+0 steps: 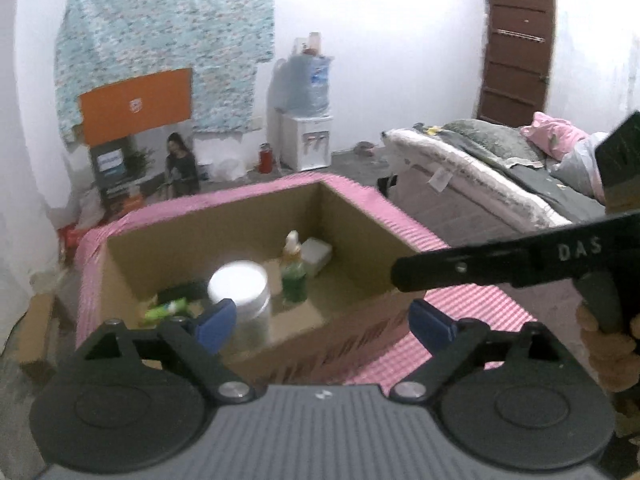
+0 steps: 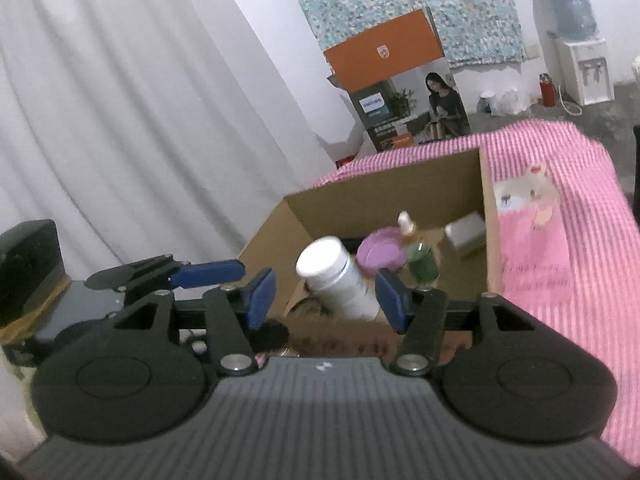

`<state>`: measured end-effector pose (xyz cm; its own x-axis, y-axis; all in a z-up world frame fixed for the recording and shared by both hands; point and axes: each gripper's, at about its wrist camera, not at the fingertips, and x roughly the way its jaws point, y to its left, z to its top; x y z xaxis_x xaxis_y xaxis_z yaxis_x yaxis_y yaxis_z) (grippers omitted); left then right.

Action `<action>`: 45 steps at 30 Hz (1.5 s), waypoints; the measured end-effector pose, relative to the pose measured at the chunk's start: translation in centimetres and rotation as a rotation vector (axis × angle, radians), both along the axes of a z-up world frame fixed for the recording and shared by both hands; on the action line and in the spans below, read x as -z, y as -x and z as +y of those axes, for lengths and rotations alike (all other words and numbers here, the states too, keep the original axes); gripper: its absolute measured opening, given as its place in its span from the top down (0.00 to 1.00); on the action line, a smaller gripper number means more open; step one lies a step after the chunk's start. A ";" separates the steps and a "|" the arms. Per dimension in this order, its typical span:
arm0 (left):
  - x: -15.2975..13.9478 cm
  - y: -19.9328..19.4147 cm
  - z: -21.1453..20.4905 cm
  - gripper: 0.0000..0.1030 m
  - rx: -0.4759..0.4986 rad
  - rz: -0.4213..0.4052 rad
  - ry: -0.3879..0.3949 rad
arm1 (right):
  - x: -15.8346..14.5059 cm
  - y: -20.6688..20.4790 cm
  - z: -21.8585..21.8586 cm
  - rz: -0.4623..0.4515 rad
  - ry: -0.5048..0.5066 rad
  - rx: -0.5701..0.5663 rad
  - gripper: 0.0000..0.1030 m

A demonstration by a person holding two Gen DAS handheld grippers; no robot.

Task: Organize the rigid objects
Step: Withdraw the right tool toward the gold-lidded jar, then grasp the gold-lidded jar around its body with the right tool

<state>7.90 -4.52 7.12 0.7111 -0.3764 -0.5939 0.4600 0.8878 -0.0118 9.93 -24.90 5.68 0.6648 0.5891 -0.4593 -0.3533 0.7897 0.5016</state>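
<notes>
my left gripper point(image 1: 324, 322): jaws spread wide, nothing between them, low centre of the frame.
my right gripper point(image 2: 326, 296): jaws parted, not pressing on anything.
cardboard box point(image 1: 360, 216): mid-frame, on pink striped cloth point(image 2: 560, 184).
white jar point(image 2: 340, 276): in the box, tilted, just past my right fingertips.
green bottle point(image 1: 294, 276): upright in the box, beside the jar.
</notes>
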 end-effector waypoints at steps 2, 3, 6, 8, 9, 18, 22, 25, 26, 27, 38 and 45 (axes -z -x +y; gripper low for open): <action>0.6 0.9 0.9 0.08 -0.021 0.019 0.006 | 0.9 0.9 0.6 0.016 -0.005 -0.003 0.44; 1.0 1.3 1.3 0.08 -0.031 0.030 0.006 | 1.3 1.2 1.0 0.027 -0.011 -0.005 0.43; 2.1 2.0 2.4 0.08 -0.060 0.054 -0.009 | 2.7 1.5 2.3 0.066 -0.037 -0.027 0.43; 2.9 2.3 3.0 0.08 -0.075 0.067 -0.020 | 3.5 1.7 3.2 0.088 -0.040 -0.043 0.43; 3.2 2.4 3.3 0.08 -0.083 0.073 -0.024 | 3.9 1.8 3.7 0.100 -0.043 -0.050 0.43; 6.4 2.2 4.8 0.08 -0.125 0.140 -0.078 | 5.8 -0.1 6.7 0.162 -0.055 -0.088 0.43; 7.6 1.5 5.1 0.08 -0.130 0.157 -0.073 | 6.3 -0.7 7.0 0.189 -0.061 -0.094 0.43; 8.4 1.1 5.1 0.09 -0.132 0.165 -0.085 | 7.1 -1.5 7.4 0.217 -0.076 -0.101 0.43; 8.7 0.9 5.0 0.09 -0.134 0.163 -0.089 | 7.4 -1.8 7.5 0.225 -0.078 -0.105 0.43; 8.9 0.7 5.0 0.10 -0.136 0.165 -0.094 | 7.6 -2.1 7.8 0.231 -0.077 -0.109 0.43; 11.0 -1.6 4.5 0.39 -0.129 0.228 -0.083 | 10.1 -5.3 10.6 0.299 -0.026 -0.167 0.47; 11.7 -1.9 4.3 0.44 -0.143 0.233 -0.096 | 12.0 -6.5 11.5 0.384 -0.026 -0.195 0.56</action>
